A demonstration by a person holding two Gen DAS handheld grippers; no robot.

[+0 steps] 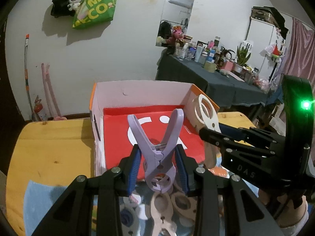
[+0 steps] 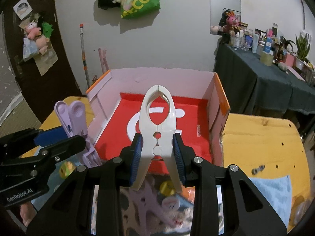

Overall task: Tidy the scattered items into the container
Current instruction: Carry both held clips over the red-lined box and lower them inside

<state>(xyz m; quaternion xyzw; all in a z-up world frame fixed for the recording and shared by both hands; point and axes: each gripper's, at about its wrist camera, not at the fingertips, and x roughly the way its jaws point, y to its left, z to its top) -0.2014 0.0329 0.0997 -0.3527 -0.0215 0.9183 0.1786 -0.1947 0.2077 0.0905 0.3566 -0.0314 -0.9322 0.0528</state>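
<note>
While both hover over the box [image 1: 137, 92], left fingers [image 1: 135, 165] pinch a purple clip [image 1: 157, 151], right fingers [image 2: 137, 153] a white clip [image 2: 157, 122].

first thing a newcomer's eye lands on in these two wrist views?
Each gripper is shut on a big plastic clip held over the open box: the left gripper pinches a purple clip, the right gripper a white clip. Next is the box's bright red floor, then the green bag hanging on the wall behind.

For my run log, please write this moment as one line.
left claw: shut on purple clip | right claw: shut on white clip | both over box | not released
</note>
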